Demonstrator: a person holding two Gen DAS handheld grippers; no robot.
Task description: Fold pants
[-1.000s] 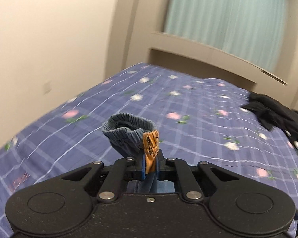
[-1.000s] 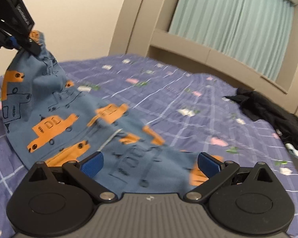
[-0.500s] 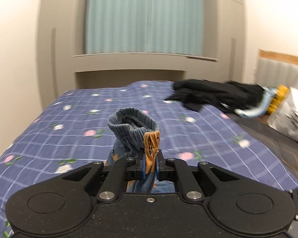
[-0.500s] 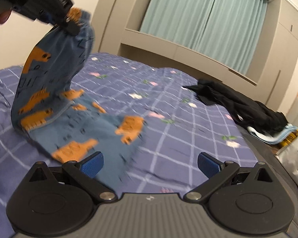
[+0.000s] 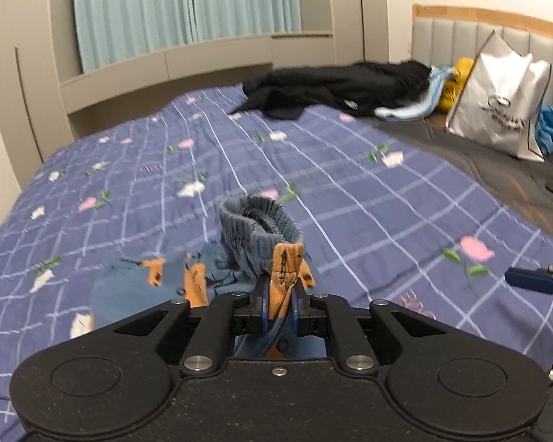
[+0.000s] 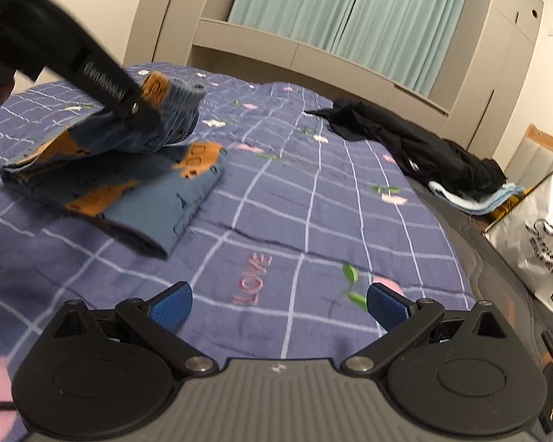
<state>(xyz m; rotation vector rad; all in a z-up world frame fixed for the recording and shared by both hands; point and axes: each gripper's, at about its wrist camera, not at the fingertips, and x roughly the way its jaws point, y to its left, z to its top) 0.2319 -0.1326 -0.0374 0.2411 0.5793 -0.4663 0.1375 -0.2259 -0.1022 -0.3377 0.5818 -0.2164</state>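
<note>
Letting go too early is the risk on the left wrist view — the left hand-held gripper [image 5: 278, 304] pinches the pants [image 5: 258, 235] by the orange waistband corner, jaws just easing apart, so the top layer could flop crooked onto the bed [image 5: 368, 199]. Blue fabric, orange trucks, gathered elastic waist. Right wrist view: the pants [image 6: 136, 184] lie doubled over at the left, waistband lifted — the right hand-held gripper [image 6: 278, 302] is wide open, empty, well apart.
</note>
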